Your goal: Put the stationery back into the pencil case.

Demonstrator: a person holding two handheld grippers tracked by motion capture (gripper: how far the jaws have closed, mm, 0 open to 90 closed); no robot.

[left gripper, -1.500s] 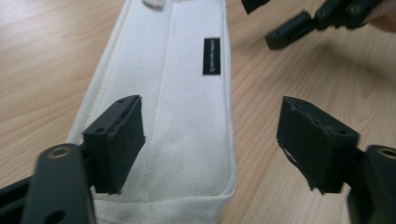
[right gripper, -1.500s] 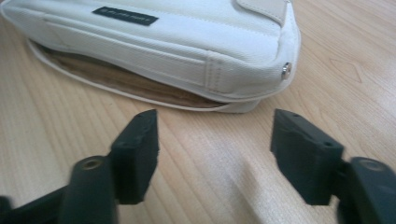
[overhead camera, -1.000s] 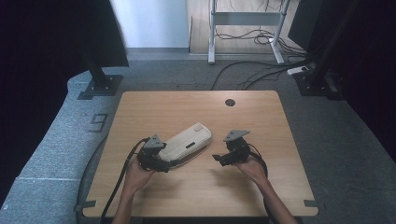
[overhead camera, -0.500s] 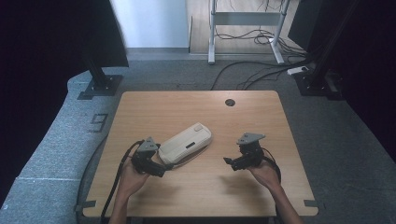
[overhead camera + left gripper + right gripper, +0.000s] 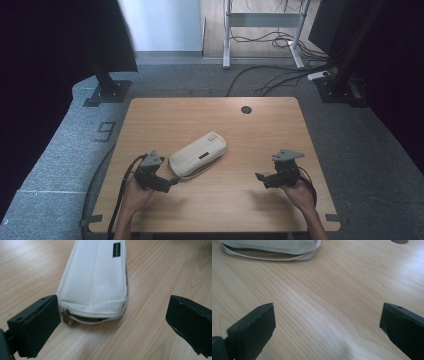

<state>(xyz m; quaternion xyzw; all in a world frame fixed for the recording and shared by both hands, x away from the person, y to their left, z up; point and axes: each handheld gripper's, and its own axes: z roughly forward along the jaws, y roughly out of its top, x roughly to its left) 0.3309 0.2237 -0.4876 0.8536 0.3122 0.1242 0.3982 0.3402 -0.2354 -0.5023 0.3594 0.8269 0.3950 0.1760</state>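
Both your left gripper [image 5: 113, 322] and right gripper [image 5: 327, 331] gape empty; the white zip pouch [image 5: 96, 281] looks soft and light, so pinch its padded end beside the zipper pull [image 5: 65, 315]

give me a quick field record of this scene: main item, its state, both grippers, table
main item: white zip pouch, lying flat on the wooden table
pouch state: zip partly open at the end nearest the left gripper
left gripper: open, jaws just widened, the zip end lies just ahead of the jaws, pads not pressing it
right gripper: open, jaws just widened, nothing between them, well apart from the pouch
table extra: round cable hole near the far edge
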